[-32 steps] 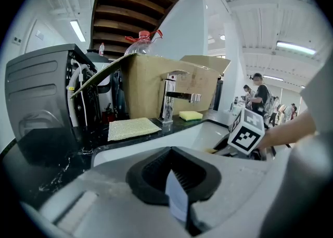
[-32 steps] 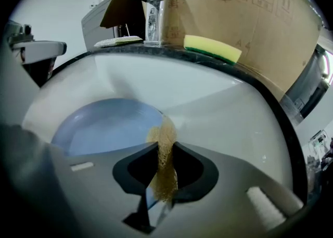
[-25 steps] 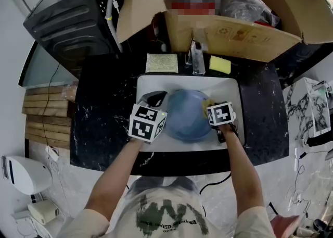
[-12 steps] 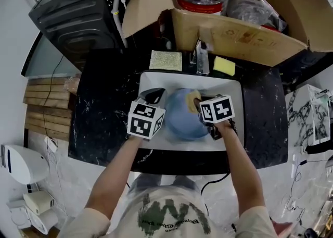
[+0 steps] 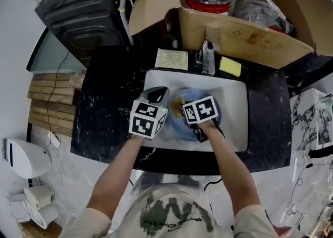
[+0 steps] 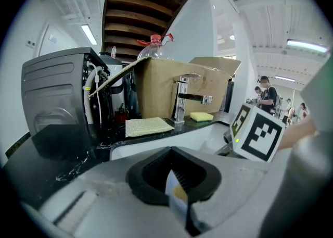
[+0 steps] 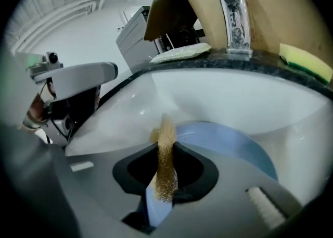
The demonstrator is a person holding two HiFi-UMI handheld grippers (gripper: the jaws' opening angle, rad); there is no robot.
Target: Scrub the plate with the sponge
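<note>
A blue plate [image 5: 188, 94] lies tilted in the white sink [image 5: 235, 95]. My left gripper [image 5: 157, 95] is shut on the plate's left rim [image 6: 174, 201], which shows as a thin pale edge between the jaws. My right gripper [image 5: 180, 111] is shut on a thin brown-yellow sponge [image 7: 165, 160]. It presses that sponge against the left part of the plate [image 7: 231, 140]. In the head view the right gripper's marker cube hides most of the plate's middle. The sponge [image 5: 178, 110] peeks out between the two cubes.
A chrome faucet [image 5: 208, 57] stands at the sink's back edge. Beside it lie a yellow sponge [image 5: 230, 66] and a pale green scouring cloth [image 5: 172, 59]. Behind them are an open cardboard box [image 5: 250, 36] and a black appliance [image 5: 83, 13]. The black counter [image 5: 104, 107] surrounds the sink.
My right gripper has carried the sponge leftward across the plate, from its right side to its left part. The left gripper has kept its hold on the rim.
</note>
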